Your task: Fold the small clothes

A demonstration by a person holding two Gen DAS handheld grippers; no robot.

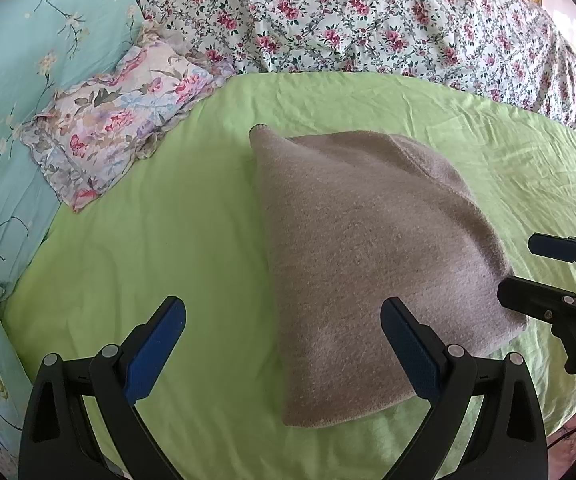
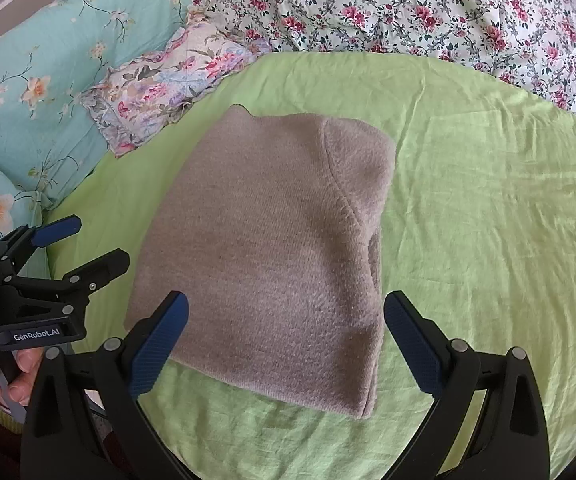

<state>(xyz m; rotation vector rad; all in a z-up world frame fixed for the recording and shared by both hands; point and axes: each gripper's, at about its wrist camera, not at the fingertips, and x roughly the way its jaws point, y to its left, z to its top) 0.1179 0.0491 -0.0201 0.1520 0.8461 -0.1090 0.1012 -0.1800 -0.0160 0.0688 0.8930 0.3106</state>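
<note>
2 grippers here, both spread wide with nothing between the fingers. The left gripper [image 1: 283, 344] hangs above the near left corner of the folded beige sweater [image 1: 368, 264], its right-hand finger over the sweater's near edge and its other finger out over bare green sheet [image 1: 147, 240]. The right gripper [image 2: 285, 340] hangs over the sweater's near edge too, the fabric [image 2: 271, 248] filling the gap between its blue pads [image 2: 155, 344]. Can't tell if either one is actually touching the knit.

From the right wrist view you can see the left gripper [image 2: 87, 244] off to the sweater's left, just beside its edge, fingers apart, with the person's hand [image 2: 15, 376] under it. From the left wrist view the right gripper [image 1: 536, 276] pokes in at the sweater's right edge, also apart, lower finger right at the fabric.

The sweater itself sits folded into a rough rectangle in the middle of the sheet, 1 seam curving down its right part and a little collar bit sticking up at the far left corner.

Beyond the sweater is a white quilt with pink flowers [image 1: 368, 20]. To its far left sits a small floral pillow [image 2: 167, 80], and further left a teal flowered blanket [image 1: 19, 80].
</note>
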